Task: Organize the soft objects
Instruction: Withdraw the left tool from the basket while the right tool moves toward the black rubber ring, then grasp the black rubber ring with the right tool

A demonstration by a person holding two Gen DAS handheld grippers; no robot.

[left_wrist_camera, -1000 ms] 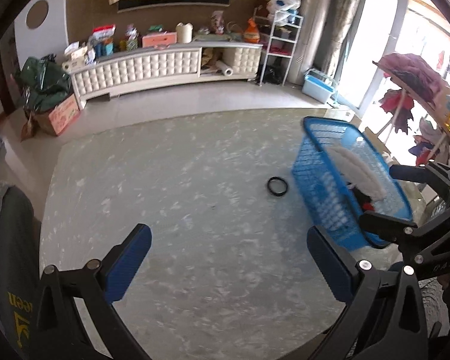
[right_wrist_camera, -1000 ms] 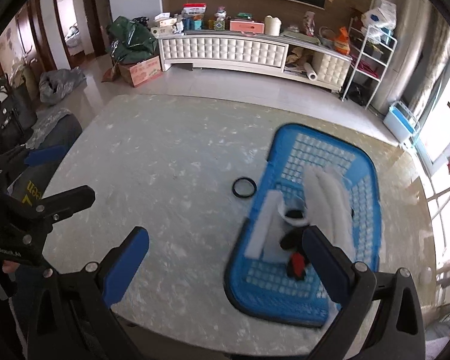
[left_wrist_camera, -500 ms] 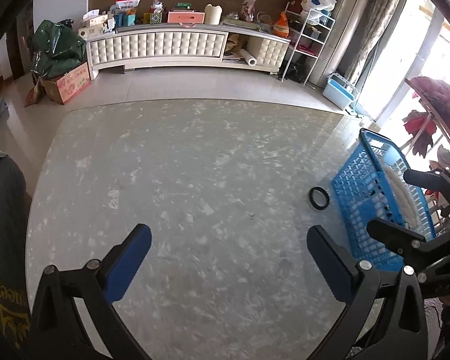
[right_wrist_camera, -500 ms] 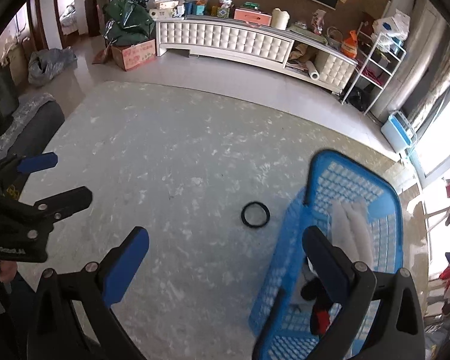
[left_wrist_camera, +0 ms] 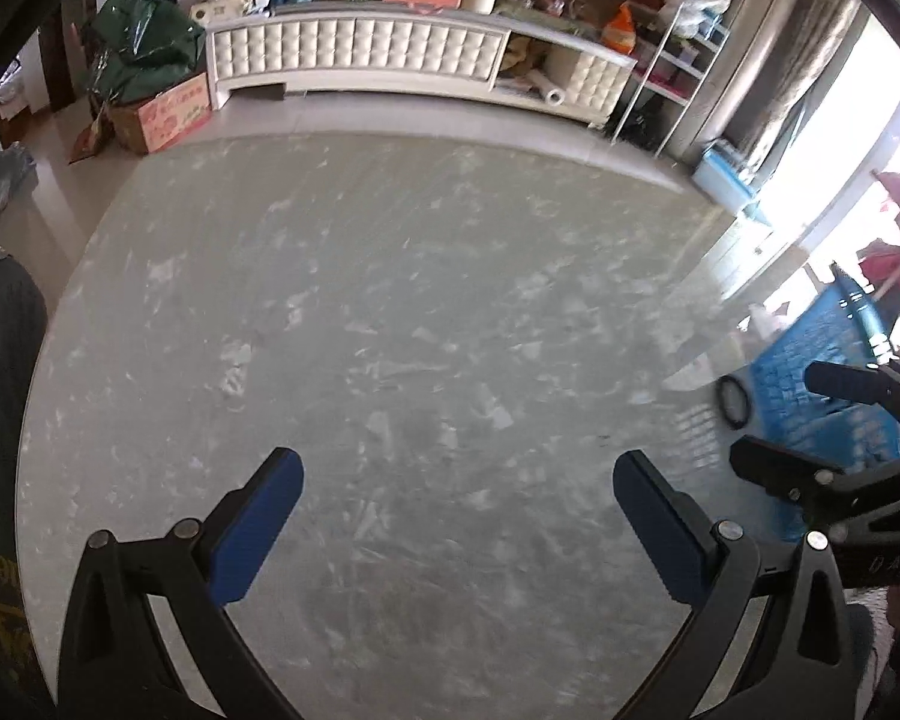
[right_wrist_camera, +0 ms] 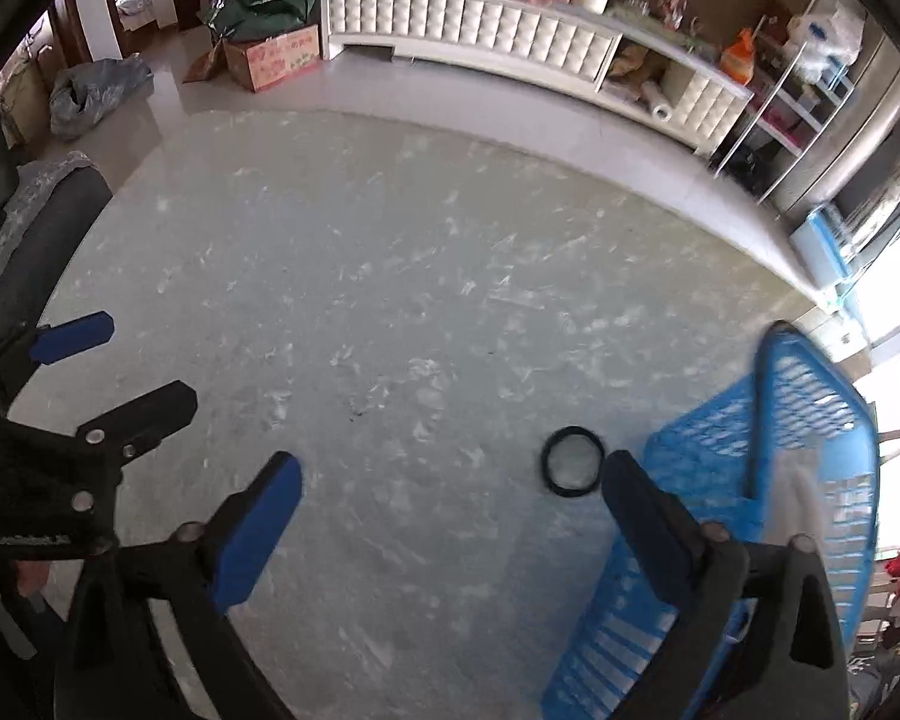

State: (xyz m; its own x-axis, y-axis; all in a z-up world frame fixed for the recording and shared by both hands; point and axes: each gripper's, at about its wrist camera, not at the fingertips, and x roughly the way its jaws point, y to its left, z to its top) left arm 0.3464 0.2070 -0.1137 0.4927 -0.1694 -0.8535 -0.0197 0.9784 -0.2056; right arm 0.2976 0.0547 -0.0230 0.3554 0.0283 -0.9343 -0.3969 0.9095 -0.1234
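Observation:
A blue mesh basket [right_wrist_camera: 810, 480] sits at the right of the round marble table [right_wrist_camera: 390, 300], with a white soft item [right_wrist_camera: 804, 498] lying inside it. The basket also shows at the right edge of the left wrist view [left_wrist_camera: 822, 372]. My right gripper [right_wrist_camera: 450, 516] is open and empty, its right finger just in front of the basket's near wall. My left gripper [left_wrist_camera: 456, 516] is open and empty over bare tabletop [left_wrist_camera: 390, 330]. Each gripper shows in the other's view, the left one [right_wrist_camera: 72, 372] and the right one [left_wrist_camera: 810, 420].
A black ring [right_wrist_camera: 572, 461] lies on the table beside the basket's left wall, also in the left wrist view [left_wrist_camera: 733, 401]. A dark chair back [left_wrist_camera: 0, 390] stands at the table's left edge. A white cabinet [left_wrist_camera: 390, 54] and a wire shelf [right_wrist_camera: 792, 90] are beyond.
Both grippers have pulled back and swung left. The basket has slid toward the right edge of both views. Both jaws stay open and empty.

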